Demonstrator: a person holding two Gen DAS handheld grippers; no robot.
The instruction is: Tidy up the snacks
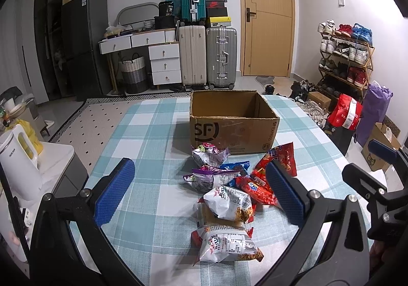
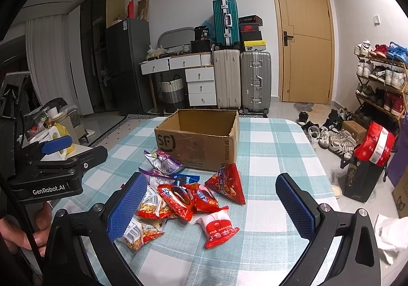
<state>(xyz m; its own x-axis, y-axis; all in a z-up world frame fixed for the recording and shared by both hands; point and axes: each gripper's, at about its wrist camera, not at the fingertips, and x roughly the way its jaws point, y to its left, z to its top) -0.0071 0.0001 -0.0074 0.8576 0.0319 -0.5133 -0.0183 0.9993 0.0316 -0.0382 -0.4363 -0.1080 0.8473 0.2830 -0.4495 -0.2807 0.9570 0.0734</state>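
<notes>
An open, empty cardboard SF box stands on the checked tablecloth. In front of it lies a loose pile of snack packets: purple ones, a blue one, red ones, a red triangular pack, white-orange ones and a pink-red pack. My left gripper is open above the near packets, holding nothing. My right gripper is open above the red packets, holding nothing.
The table has a rounded far edge. A white kettle stands on a side counter at the left. Suitcases, drawers, a door and a shoe rack are behind. Bags and shoes lie on the floor at the right.
</notes>
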